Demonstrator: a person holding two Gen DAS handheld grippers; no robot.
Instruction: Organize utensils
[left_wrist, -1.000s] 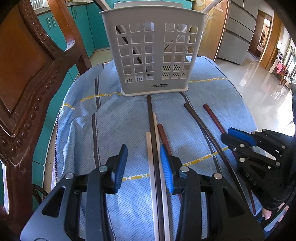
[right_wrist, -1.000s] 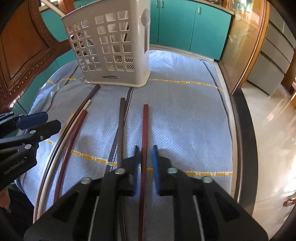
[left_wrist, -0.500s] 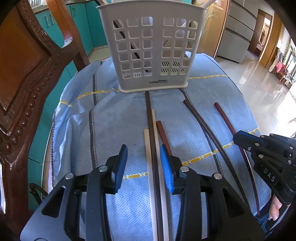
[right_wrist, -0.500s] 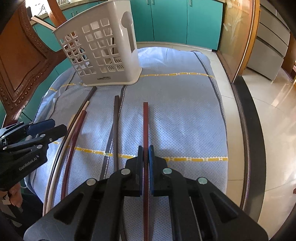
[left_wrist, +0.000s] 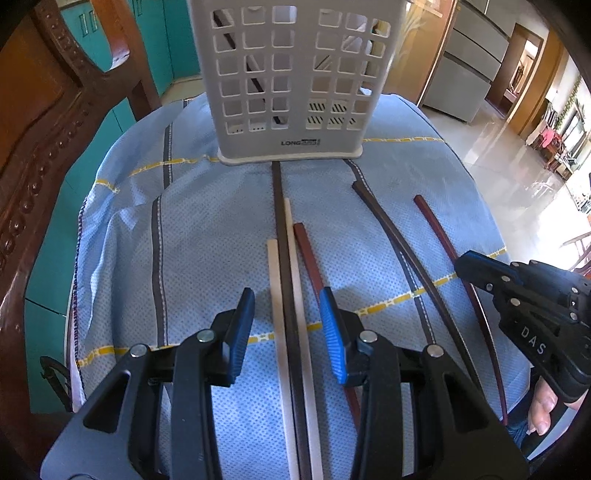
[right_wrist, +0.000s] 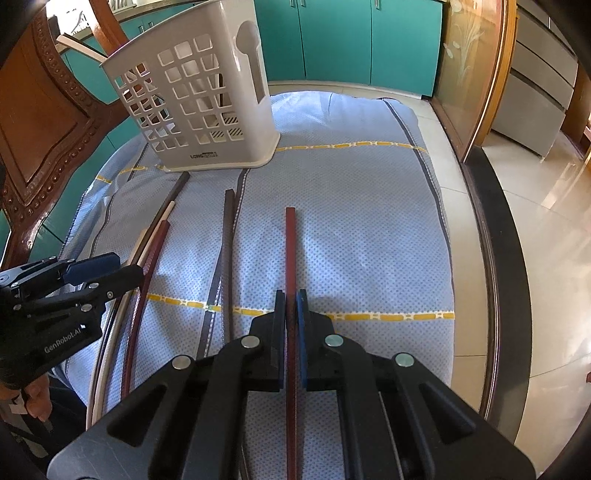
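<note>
Jaws of right gripper (right_wrist: 291, 314) clamped on red chopstick (right_wrist: 290, 251), which lies flat on blue cloth (right_wrist: 351, 229) over desk. Left gripper (left_wrist: 287, 325) jaws apart above a bundle w/ cream chopstick (left_wrist: 277, 295) & dark chopstick (left_wrist: 280, 229). White caddy (left_wrist: 291, 74) stands beyond, holding sticks.

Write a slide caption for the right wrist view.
Right tool shut on a red chopstick on the blue cloth, white utensil basket ahead.
</note>
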